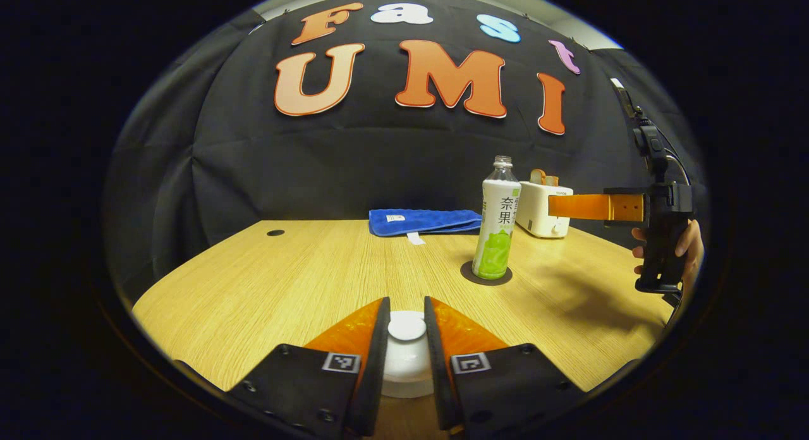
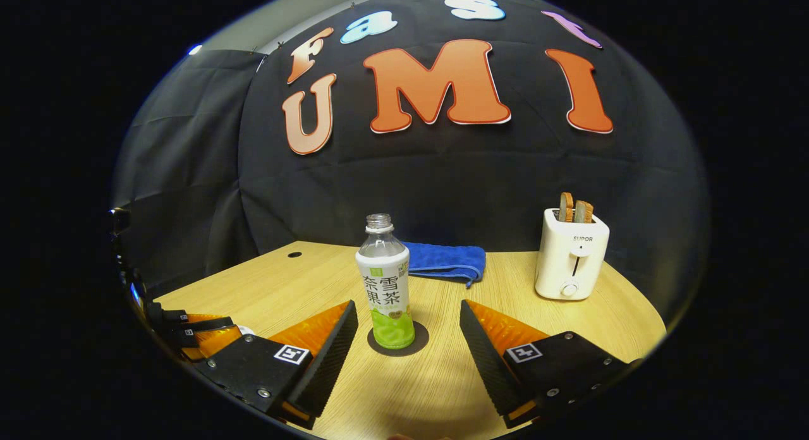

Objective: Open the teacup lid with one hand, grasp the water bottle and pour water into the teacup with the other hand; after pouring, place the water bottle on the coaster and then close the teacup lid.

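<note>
Across the wooden table (image 1: 265, 282) I see the water bottle (image 1: 498, 222) standing on its coaster (image 1: 485, 276), so pouring looks done. My left gripper (image 1: 406, 329) pinches the teacup lid (image 1: 406, 328); my right gripper (image 2: 404, 339) hangs spread, holding nothing. Closing and letting go remain, I judge.

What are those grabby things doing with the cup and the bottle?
A person is holding a grabbing tool in each hand. The left tool has its two fingers on either side of the knob of the teacup lid, which sits on the white teacup. The water bottle stands upright, uncapped, on the dark coaster. The right tool is open and pointed at the bottle, not touching it. A blue cloth and a toaster sit at the back of the table.
</note>
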Demonstrator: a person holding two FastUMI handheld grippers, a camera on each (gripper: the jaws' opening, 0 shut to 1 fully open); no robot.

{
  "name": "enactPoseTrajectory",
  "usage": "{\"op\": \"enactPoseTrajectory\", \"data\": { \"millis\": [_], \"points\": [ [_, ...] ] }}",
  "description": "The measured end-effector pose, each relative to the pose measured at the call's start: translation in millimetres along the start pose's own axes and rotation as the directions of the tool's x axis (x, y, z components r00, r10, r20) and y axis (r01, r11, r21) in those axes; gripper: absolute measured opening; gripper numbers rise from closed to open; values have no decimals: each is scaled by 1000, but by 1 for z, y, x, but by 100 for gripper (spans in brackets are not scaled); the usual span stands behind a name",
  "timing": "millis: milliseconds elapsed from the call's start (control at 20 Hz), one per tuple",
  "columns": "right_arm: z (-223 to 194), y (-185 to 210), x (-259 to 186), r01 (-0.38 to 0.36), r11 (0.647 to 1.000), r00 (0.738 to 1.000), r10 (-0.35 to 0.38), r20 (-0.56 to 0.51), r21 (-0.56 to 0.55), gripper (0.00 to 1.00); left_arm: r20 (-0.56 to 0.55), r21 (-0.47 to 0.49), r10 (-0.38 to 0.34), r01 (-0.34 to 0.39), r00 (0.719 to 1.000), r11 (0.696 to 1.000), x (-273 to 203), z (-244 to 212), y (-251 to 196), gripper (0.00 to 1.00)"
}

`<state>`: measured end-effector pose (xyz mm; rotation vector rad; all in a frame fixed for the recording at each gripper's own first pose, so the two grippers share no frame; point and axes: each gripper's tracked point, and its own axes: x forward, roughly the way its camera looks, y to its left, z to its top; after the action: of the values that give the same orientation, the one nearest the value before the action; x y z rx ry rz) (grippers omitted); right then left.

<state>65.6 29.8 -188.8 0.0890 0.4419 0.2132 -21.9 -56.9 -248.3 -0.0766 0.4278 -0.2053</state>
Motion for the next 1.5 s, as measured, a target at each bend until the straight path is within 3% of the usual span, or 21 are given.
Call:
{"op": "enactPoseTrajectory", "data": {
  "millis": [150,350,450,650,850,1000,1350,1500],
  "points": [
    [7,6,-9,-10,1000,1000,9,29,11,97,43,40,36,-38,998,998,-5,19,5,68],
    [22,10,-23,13,1000,995,-11,102,-22,98,118,40,53,-58,992,997,-12,54,3,92],
    [27,12,-32,31,998,991,-23,129,-55,97,160,35,73,-79,984,996,-17,74,5,96],
    [34,24,-44,35,996,987,-22,160,-79,97,255,47,94,-109,962,993,-28,118,7,92],
    [41,31,-54,53,992,980,-30,196,-117,97,308,11,138,-149,941,989,-38,149,17,94],
    [43,45,-60,26,994,979,-3,206,-107,97,339,-20,155,-158,928,987,-43,166,23,92],
    [52,57,-69,34,992,970,-3,242,-125,97,349,-31,170,-170,921,985,-47,171,32,96],
    [56,59,-68,46,990,966,-10,258,-133,97,349,-34,175,-174,921,984,-47,173,38,92]
  ]
}}
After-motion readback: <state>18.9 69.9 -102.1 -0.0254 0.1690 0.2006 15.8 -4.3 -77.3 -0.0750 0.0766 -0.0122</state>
